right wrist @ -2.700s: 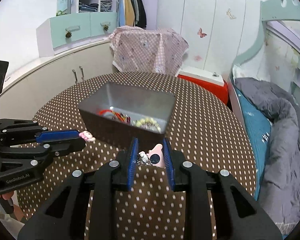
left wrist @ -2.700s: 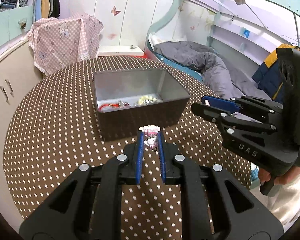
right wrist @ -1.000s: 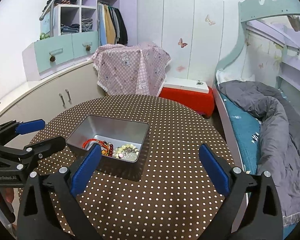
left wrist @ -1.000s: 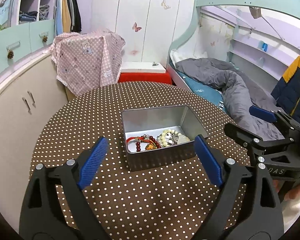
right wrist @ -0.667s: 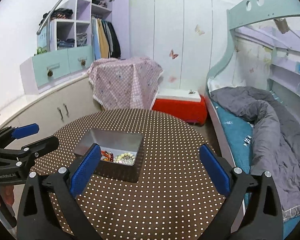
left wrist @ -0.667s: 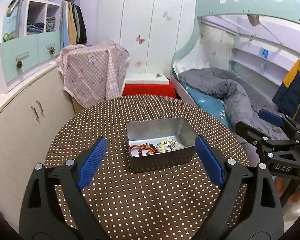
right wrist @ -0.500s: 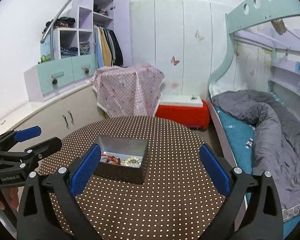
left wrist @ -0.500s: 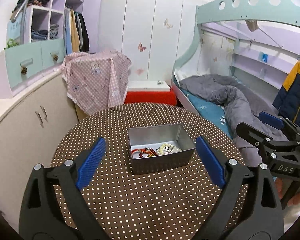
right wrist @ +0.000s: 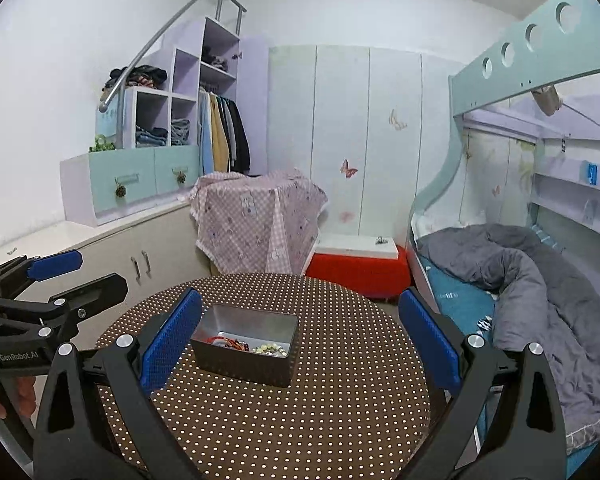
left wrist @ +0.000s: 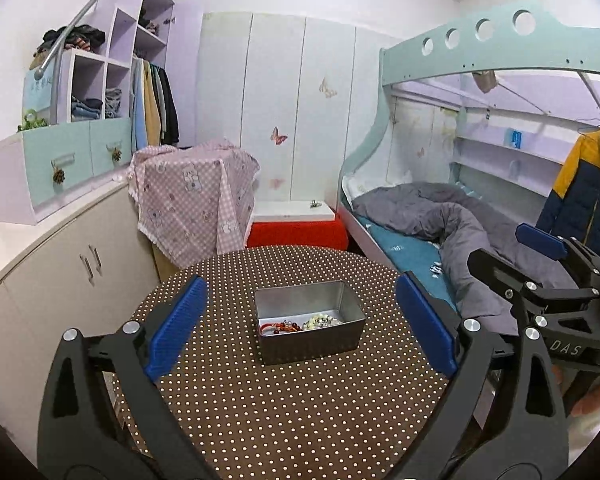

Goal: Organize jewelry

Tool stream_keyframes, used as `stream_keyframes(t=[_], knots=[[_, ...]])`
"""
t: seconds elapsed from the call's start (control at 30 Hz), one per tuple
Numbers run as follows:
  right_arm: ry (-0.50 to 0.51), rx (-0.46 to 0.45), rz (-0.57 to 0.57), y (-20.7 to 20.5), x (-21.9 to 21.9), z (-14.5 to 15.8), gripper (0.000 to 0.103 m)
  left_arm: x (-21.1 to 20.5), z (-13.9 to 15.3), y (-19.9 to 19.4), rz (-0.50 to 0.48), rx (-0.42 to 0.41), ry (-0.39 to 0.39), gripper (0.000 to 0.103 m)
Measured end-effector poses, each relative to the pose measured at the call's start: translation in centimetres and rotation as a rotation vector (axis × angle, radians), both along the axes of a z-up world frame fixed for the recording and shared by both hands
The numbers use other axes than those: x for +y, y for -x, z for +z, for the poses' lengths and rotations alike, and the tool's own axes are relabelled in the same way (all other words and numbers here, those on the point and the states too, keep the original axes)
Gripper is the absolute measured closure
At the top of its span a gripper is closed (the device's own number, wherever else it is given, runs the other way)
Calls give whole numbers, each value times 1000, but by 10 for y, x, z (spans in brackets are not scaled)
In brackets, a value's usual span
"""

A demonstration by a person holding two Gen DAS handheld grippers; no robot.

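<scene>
Left gripper [left wrist: 298,330] is empty, its jaws spread wide and opening, nothing between the blue pads [left wrist: 176,330]; it hangs above the near edge of the table [left wrist: 300,412], well back from the tin [left wrist: 308,332]. The tin sits mid-table, just past centre, open-topped. Jewelry [left wrist: 300,325] lies in a small heap on its floor: red beads left, pale beads right. No loose pieces visible on the dotted cloth in either view. Right gripper [right wrist: 298,340] is also released and empty, jaws wide, likewise held back over the near side of the table, with the tin seen low between its pads. Step looks like the retreat after dropping items in; task likely near done or done. If more pieces exist off-frame, the next move needs a fresh reach and a narrow pinch on something small; otherwise just park both grippers clear of the tin.
</scene>
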State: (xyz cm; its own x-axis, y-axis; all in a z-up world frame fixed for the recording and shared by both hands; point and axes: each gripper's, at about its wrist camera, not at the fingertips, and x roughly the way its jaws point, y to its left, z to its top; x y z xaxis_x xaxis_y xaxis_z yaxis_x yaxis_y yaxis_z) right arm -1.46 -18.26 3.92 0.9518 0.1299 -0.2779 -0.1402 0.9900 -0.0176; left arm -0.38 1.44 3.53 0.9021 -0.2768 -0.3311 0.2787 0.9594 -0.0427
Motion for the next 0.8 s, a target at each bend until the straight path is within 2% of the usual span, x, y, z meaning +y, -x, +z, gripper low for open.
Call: stream_keyframes(t=[0.33, 0.8], knots=[[3, -32, 14, 15, 6, 2, 8, 0, 8, 17, -2, -45, -3, 8], [-12, -20, 26, 15, 7, 1, 8, 4, 7, 19, 16, -38, -7, 6]])
